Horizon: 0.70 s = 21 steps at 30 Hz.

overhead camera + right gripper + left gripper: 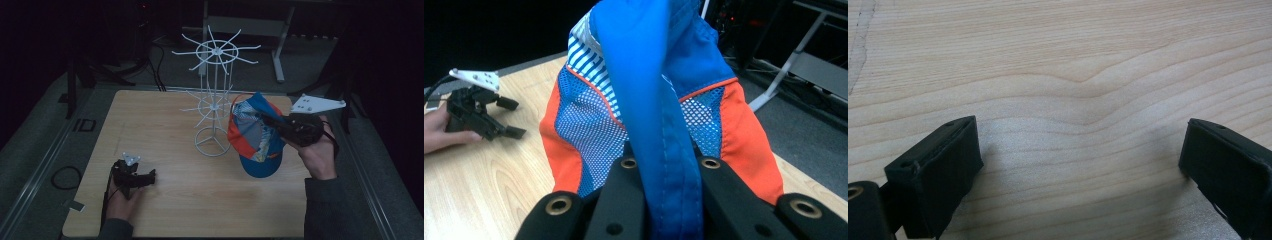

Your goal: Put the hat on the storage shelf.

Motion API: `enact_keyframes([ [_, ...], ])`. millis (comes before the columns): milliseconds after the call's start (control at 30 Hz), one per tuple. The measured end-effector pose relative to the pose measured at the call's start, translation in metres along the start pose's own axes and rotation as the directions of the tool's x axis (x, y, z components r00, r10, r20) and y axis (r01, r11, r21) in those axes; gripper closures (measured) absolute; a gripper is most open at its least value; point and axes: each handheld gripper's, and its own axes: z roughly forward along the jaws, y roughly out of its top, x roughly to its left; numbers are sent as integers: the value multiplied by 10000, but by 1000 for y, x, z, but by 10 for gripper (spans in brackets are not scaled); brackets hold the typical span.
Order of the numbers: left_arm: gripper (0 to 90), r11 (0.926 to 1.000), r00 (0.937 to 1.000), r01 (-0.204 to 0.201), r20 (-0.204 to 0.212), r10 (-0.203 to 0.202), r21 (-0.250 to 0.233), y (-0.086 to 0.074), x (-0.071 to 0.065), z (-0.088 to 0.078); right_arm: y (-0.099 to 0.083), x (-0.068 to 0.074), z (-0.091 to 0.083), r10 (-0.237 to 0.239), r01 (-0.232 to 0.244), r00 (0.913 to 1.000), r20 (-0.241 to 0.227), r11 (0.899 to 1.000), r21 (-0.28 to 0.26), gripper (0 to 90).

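Observation:
A blue and orange mesh cap [256,135] hangs in the air at the right of the table, brim down. My right gripper [272,122] is shut on the cap's blue fabric [659,125], which is pinched between its jaws in the right gripper view. Just left of the cap stands a white wire rack [216,90] with spoke arms on two levels and a ring base. My left gripper [150,177] rests low over the wooden table [165,125] at the front left, open, with bare wood between its fingers [943,170].
The table's front and right edges lie close to both hands. The left gripper [479,112] and its hand also appear in the right gripper view. Dark floor, cables and a metal stand leg [279,55] lie beyond the table.

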Motion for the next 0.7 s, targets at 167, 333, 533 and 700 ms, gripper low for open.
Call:
enact_keyframes([
  [167,37,10000,10000,-5,1,5,1,0,0,0,4,-3,-6,155,-150,9998,122,9990,-417,884],
  [333,37,10000,10000,-4,0,4,-3,0,0,0,7,-6,-11,234,-224,9996,151,9977,-646,884],
  [533,37,10000,10000,-6,1,6,1,0,0,0,10,-8,-16,275,-258,9994,208,9968,-755,884],
  [700,37,10000,10000,-6,-1,6,0,0,0,0,14,-9,-21,390,-362,9988,286,9949,-941,884],
])
